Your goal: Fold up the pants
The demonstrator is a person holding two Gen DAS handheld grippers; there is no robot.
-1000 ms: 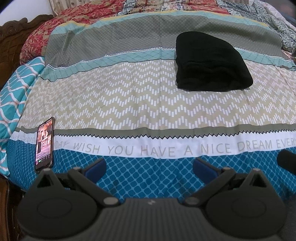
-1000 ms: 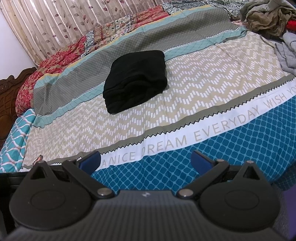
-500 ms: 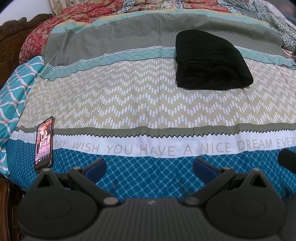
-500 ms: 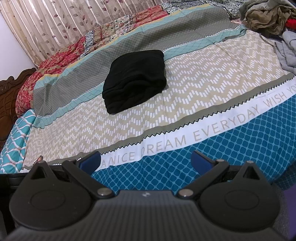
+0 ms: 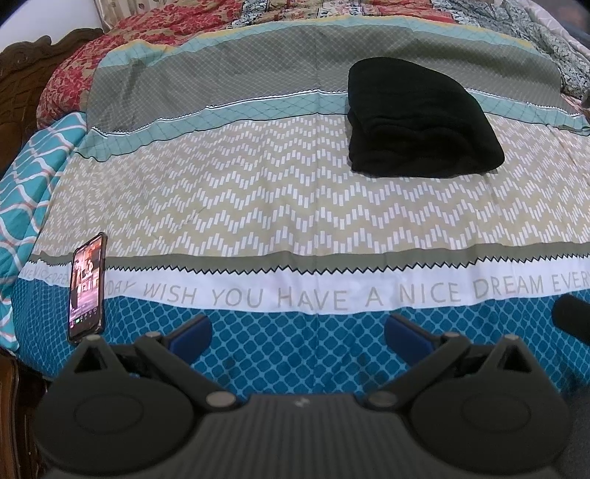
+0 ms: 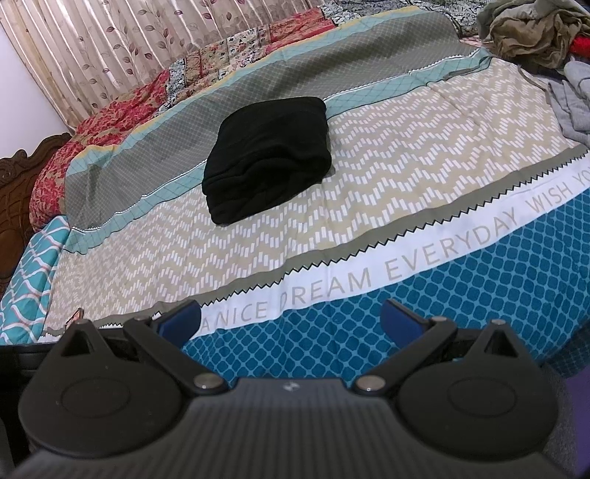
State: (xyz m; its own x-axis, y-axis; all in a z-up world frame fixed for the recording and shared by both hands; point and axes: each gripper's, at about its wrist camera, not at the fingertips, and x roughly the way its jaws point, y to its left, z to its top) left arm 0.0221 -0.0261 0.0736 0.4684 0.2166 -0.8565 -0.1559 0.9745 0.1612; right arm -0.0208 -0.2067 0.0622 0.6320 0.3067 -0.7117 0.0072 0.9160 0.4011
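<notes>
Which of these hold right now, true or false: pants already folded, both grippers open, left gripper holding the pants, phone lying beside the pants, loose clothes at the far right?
1. The black pants lie folded in a stack on the bedspread. True.
2. Both the left gripper and right gripper are open. True.
3. The left gripper holds the pants. False: it is empty, apart from them.
4. The phone lies beside the pants. False: it lies at the near left edge.
5. Loose clothes are piled at the far right. True.

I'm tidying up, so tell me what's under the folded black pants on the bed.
The black pants lie on the patterned bedspread, across its grey, teal and zigzag bands. Whatever else might lie beneath them is covered.
</notes>
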